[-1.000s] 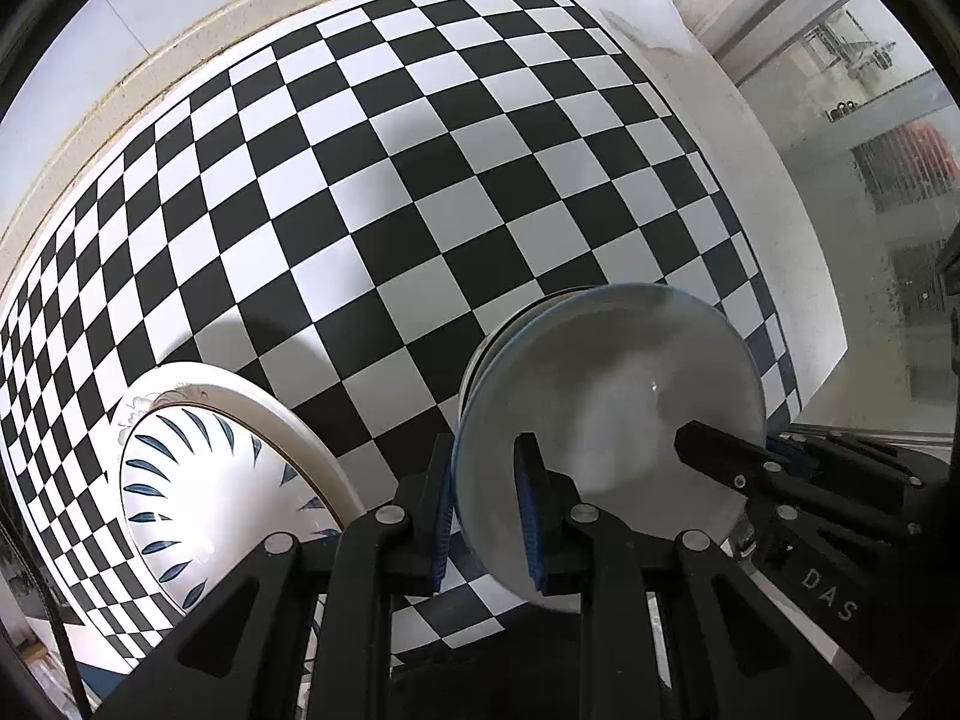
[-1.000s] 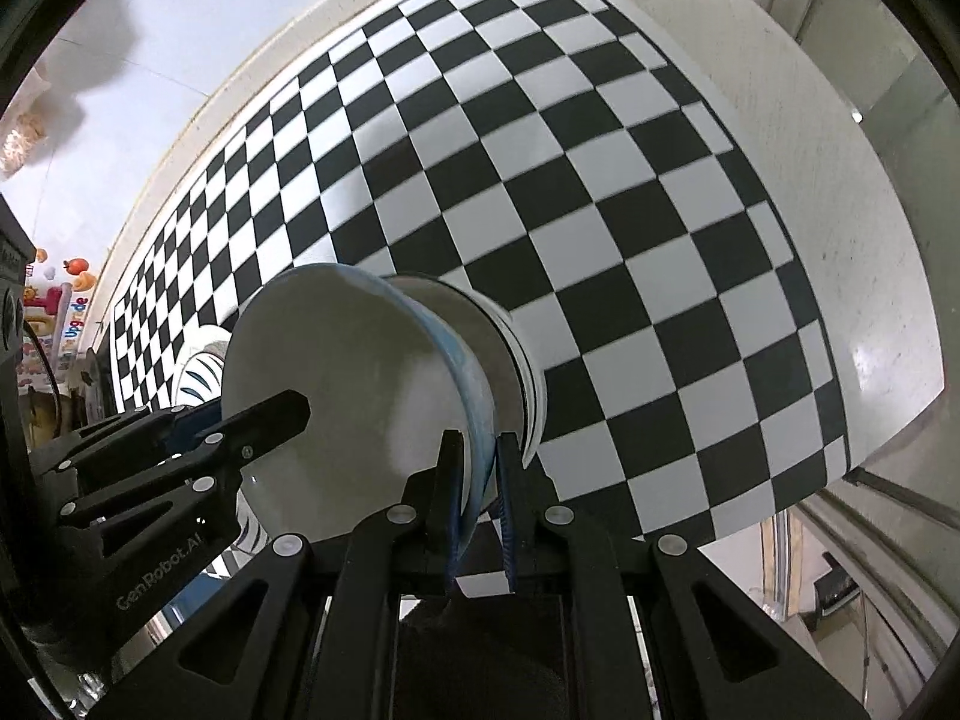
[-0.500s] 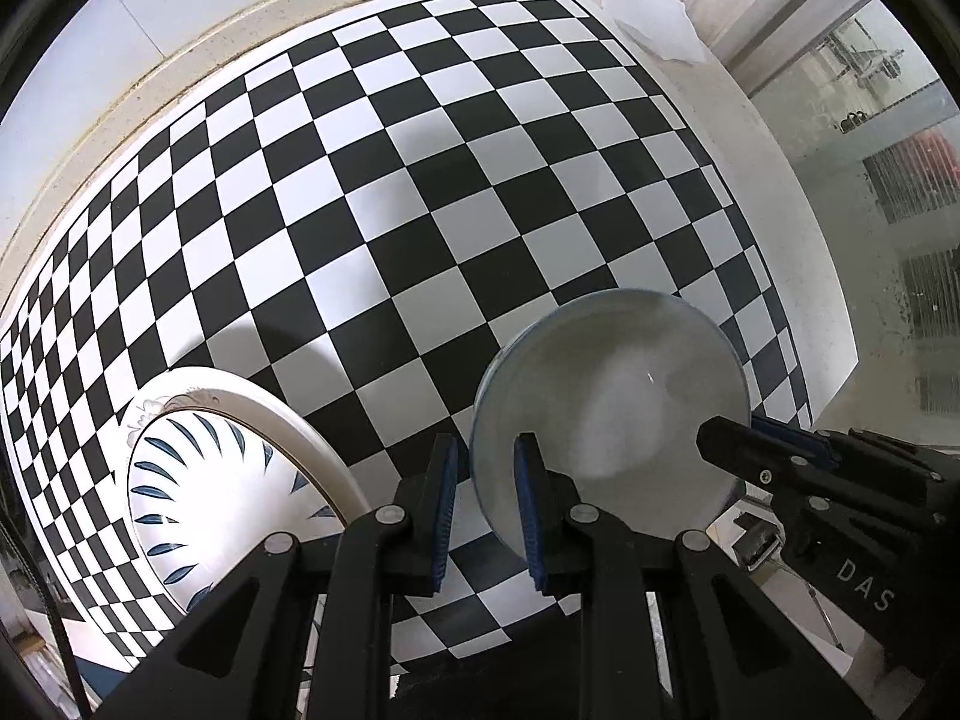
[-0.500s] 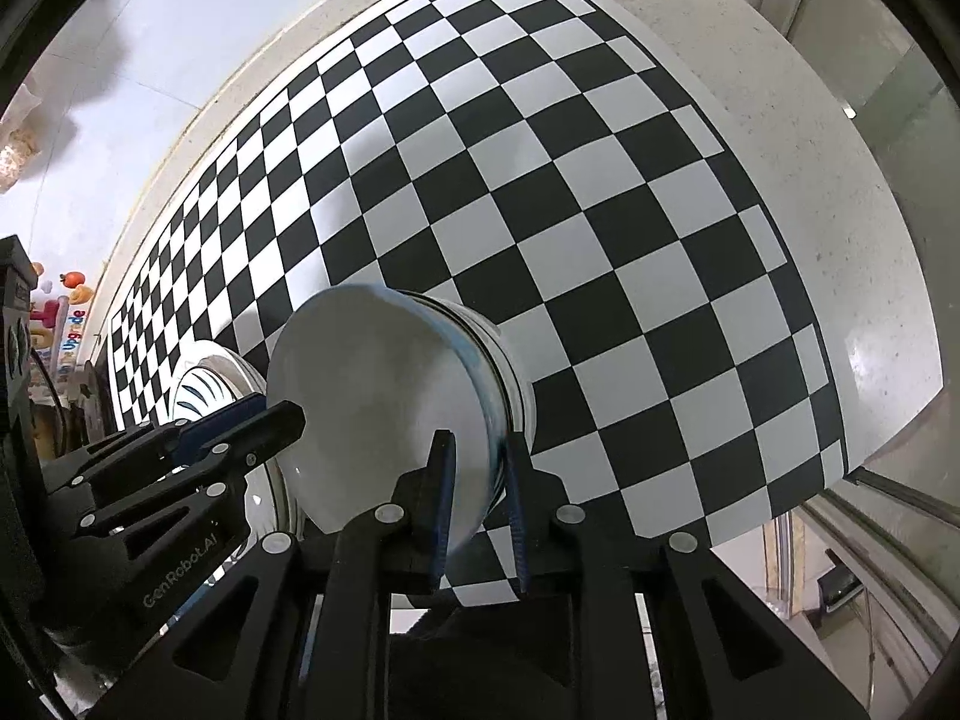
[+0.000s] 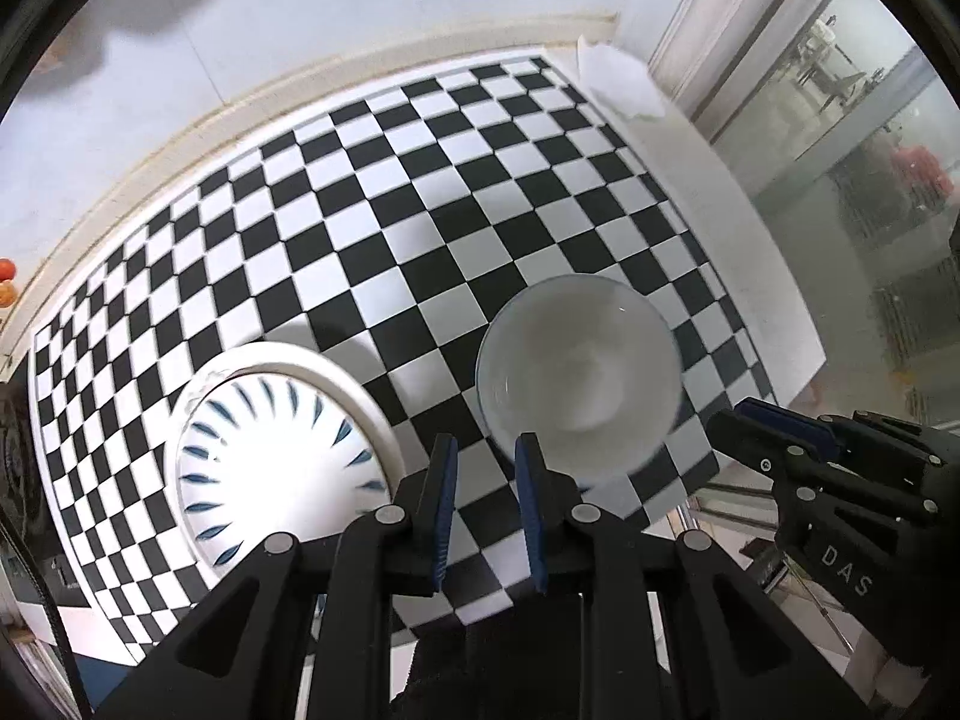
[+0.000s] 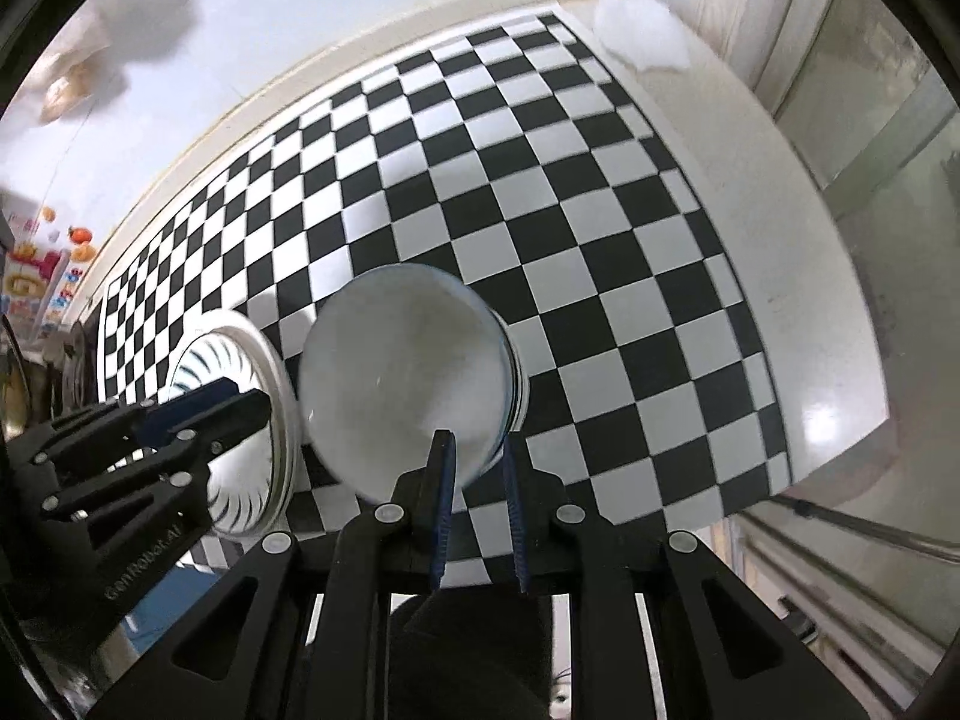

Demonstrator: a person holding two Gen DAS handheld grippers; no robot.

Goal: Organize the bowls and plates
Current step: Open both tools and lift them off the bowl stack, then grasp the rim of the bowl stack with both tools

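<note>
A pale blue-white bowl point(image 5: 579, 378) point(image 6: 408, 372) sits nested on another bowl whose rim point(image 6: 519, 378) shows at its right side, on the black-and-white checked cloth point(image 5: 420, 210). Left of it lies a white plate with blue leaf strokes point(image 5: 270, 456) point(image 6: 198, 360) inside a wider white plate rim point(image 5: 336, 366). My left gripper point(image 5: 483, 450) point(image 6: 240, 399) hovers above the bowl's left edge, shut, with only cloth seen between its fingers. My right gripper point(image 6: 477, 450) point(image 5: 735, 417) hangs above the bowl's right rim, jaws slightly apart, pads not touching it.
A crumpled white sheet point(image 5: 618, 84) point(image 6: 642, 42) lies at the table's far right corner. The white table edge point(image 6: 840, 360) curves along the right, with glass panels beyond it. Colourful small items point(image 6: 36, 282) stand past the cloth's left end.
Both grippers have lifted away from the bowl, which now looks smaller and stays on the stack. The right jaws widened a little and came off the bowl's rim.
</note>
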